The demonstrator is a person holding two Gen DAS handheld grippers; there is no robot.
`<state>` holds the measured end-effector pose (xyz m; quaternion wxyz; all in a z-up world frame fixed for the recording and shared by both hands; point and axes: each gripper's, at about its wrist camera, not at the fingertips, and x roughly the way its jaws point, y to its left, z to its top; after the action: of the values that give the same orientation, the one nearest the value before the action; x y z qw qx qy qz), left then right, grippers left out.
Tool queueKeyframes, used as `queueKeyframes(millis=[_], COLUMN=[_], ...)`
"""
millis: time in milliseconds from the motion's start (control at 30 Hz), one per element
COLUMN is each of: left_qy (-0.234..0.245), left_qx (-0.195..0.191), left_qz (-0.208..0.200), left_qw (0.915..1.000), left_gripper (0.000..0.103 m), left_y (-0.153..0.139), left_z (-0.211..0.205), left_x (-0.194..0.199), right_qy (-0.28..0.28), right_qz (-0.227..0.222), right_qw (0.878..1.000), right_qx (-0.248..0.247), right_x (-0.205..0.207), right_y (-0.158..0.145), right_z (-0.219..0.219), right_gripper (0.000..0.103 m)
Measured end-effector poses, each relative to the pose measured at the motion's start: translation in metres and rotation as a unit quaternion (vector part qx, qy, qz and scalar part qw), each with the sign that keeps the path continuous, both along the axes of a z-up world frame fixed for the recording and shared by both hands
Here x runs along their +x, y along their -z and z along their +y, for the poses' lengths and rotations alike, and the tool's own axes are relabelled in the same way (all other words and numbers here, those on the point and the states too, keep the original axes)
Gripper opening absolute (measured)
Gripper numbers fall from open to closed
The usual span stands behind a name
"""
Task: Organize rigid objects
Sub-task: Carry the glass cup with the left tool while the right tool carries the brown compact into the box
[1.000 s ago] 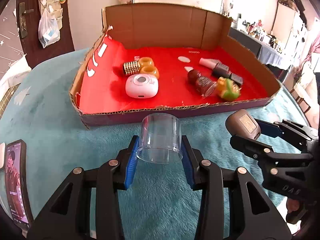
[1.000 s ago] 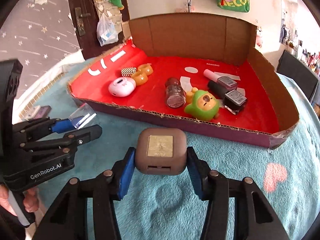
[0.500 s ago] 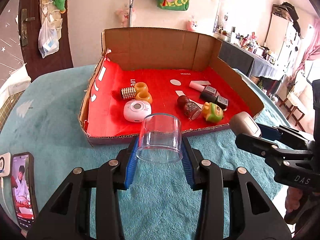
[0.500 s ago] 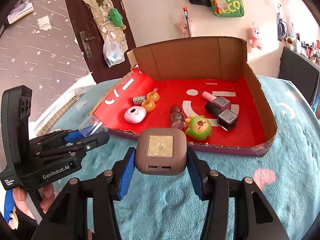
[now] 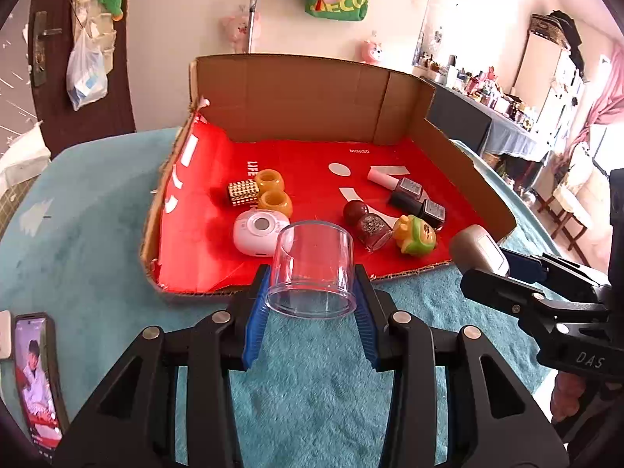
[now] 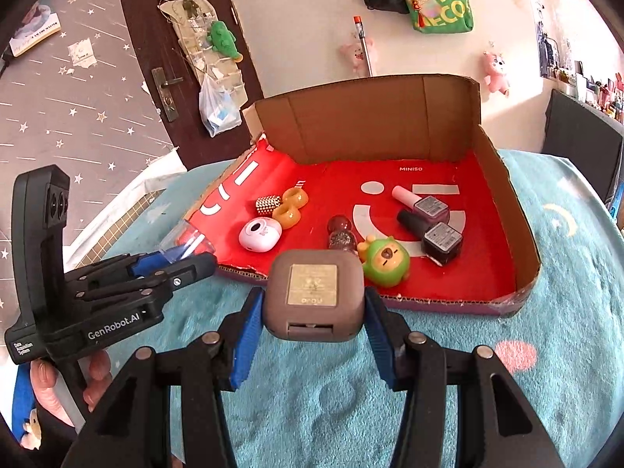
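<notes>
A clear plastic cup (image 5: 312, 271) lies on its side between the blue pads of my left gripper (image 5: 311, 312), which is shut on it above the teal cloth, just before the box's front wall. My right gripper (image 6: 310, 329) is shut on a rounded grey-brown square case (image 6: 314, 296) with a pale label, held near the front wall too. The cardboard box (image 5: 304, 89) has a red floor (image 6: 483, 273). On it lie a white round device (image 5: 259, 234), two amber rings (image 5: 275, 202), a studded gold piece (image 5: 242, 192), nail polish bottles (image 6: 429, 226) and a green toy (image 6: 386, 261).
A phone (image 5: 35, 374) with a lit screen lies on the teal cloth at the left. A hand (image 6: 54, 390) holds the left gripper's handle. A dark door (image 6: 183, 39) and a wall with hanging toys stand behind the box.
Both grippers have risen with their objects, so the box looks smaller and farther off and more of the room shows. Neither grip has changed.
</notes>
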<state>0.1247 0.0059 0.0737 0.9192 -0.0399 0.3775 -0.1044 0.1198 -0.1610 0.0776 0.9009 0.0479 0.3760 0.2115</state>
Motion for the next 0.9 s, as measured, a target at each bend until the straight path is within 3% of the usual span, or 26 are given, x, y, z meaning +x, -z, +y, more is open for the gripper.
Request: queueKeyframes(millis=[900], left_qy=[0.032], left_qx=[0.007], left_qz=[0.07], left_qw=[0.997], left_gripper=[0.038], left_y=[0.035], left_z=[-0.013], left_x=[0.06], right_qy=[-0.037], right_qz=[0.054], right_qw=[0.998], right_qx=[0.014], right_x=[0.06], right_y=[0.016], right_z=[0.01], right_gripper=[0.053])
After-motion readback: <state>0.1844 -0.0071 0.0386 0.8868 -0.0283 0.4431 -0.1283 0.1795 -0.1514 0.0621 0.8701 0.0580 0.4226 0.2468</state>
